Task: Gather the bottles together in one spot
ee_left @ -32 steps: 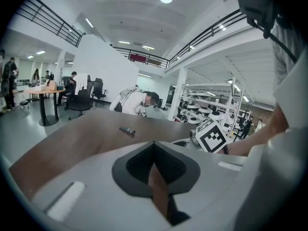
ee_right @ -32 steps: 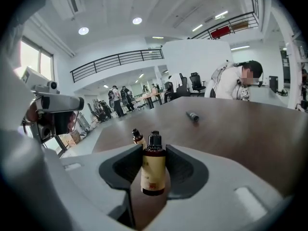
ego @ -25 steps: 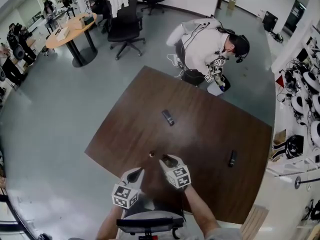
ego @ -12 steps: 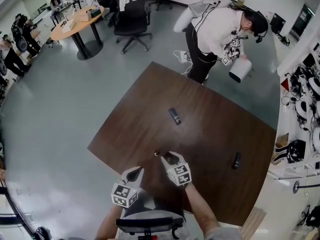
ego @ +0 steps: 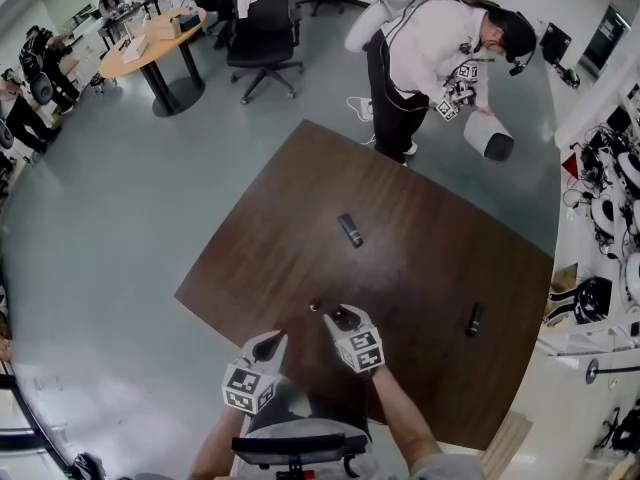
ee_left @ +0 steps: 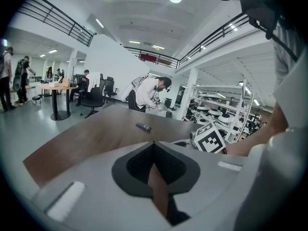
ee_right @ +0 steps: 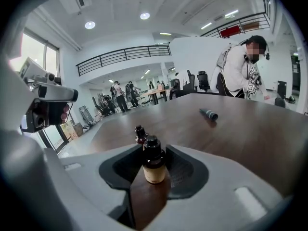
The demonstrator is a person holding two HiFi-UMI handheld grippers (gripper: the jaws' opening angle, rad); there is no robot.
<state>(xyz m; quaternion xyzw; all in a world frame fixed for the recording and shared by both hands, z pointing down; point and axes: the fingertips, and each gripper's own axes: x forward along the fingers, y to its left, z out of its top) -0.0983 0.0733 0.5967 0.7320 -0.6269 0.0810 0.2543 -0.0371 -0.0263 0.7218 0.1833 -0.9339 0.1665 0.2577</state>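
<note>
On the brown table (ego: 420, 228), my right gripper (ego: 342, 318) is shut on a small amber bottle with a black cap (ee_right: 154, 163), which stands upright between its pads. Just beyond it stands another small dark-capped bottle (ee_right: 140, 134), seen from above as a small dot (ego: 315, 305). A dark bottle (ego: 350, 230) lies on its side mid-table, also visible in the right gripper view (ee_right: 209, 113). Another dark bottle (ego: 474, 319) lies toward the right edge. My left gripper (ego: 267, 345) hovers by the near edge, its tips together (ee_left: 154, 143) and nothing in it.
Beyond the table's far corner, a person in white (ego: 430, 48) holds a white bin (ego: 490, 136). Office chairs (ego: 262, 33) and a round table (ego: 150, 48) stand at the far left. Shelving with equipment (ego: 610, 208) lines the right side.
Both grippers and the bottles stay where they were. The person at the far side has stood up from a crouch and swung the white bin out to the right.
</note>
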